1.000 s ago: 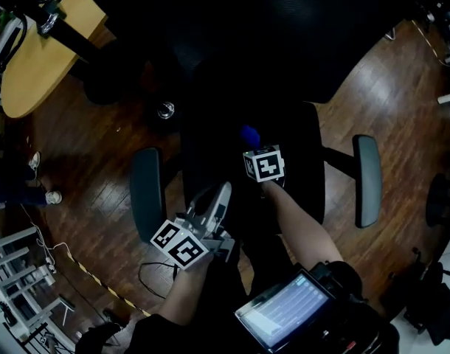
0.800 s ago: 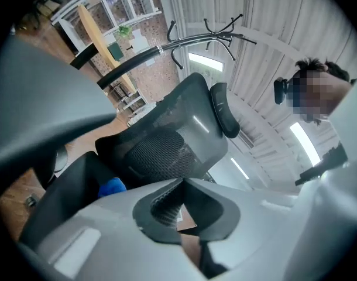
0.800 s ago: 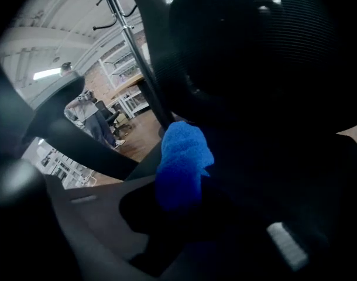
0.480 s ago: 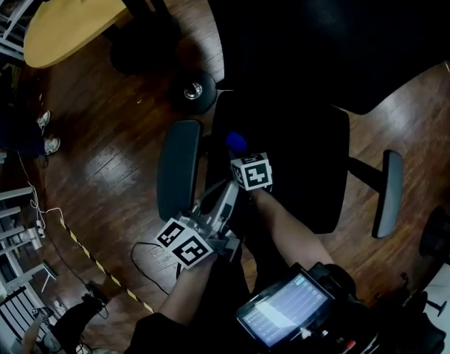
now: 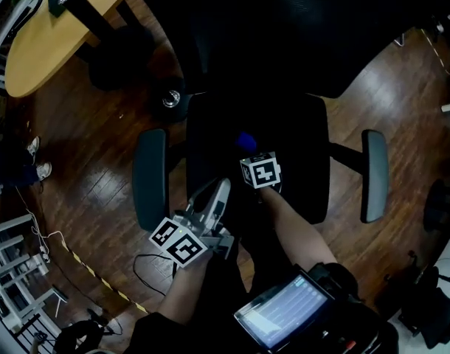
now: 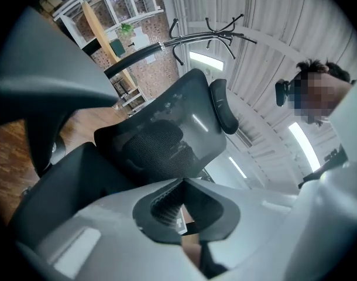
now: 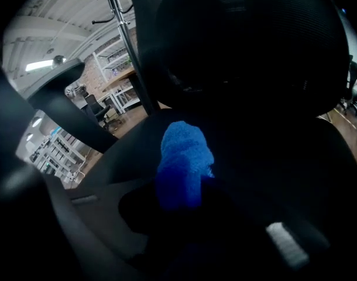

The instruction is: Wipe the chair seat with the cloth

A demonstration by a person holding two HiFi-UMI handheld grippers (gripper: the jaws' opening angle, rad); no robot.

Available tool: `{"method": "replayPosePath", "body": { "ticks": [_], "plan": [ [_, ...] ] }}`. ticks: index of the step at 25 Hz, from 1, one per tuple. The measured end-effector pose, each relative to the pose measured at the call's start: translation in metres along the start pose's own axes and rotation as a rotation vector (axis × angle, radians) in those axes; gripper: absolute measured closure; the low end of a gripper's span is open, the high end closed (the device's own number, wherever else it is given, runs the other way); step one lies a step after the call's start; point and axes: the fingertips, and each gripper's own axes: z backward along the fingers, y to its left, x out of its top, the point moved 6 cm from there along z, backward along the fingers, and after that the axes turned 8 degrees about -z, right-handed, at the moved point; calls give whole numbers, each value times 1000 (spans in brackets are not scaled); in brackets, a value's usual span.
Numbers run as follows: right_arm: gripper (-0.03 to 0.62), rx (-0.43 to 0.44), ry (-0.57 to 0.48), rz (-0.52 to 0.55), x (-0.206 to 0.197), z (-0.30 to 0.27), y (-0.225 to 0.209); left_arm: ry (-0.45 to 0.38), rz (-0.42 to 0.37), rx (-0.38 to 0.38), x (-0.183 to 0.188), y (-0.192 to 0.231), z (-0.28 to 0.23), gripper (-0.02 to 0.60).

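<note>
Right gripper [image 5: 248, 150] jaws clamp a bunched blue cloth [image 7: 184, 160] (seemingly touching the black office-chair seat [image 5: 302, 157]) — left gripper [image 5: 223, 190] jaws together, empty.

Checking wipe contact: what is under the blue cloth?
The black chair seat lies under the blue cloth held by the right gripper. Whether they touch is hidden.

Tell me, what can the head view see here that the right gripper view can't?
Only the head view shows the two grey armrests, the wooden table, the wood floor and the left gripper, its jaws together. Only the right gripper view shows the coat stand and the shelving behind the chair. Both show the blue cloth clamped in the right gripper, and the black chair seat.
</note>
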Motion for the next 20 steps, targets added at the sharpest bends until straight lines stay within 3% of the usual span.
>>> {"method": "replayPosePath", "body": {
  "ticks": [11, 20],
  "plan": [
    [546, -239, -17, -116, -39, 104, -142, 141, -14, -134, -44, -46, -70, 588],
    [546, -290, -74, -97, -33, 129, -164, 168, -14, -172, -58, -59, -86, 588]
  ]
}}
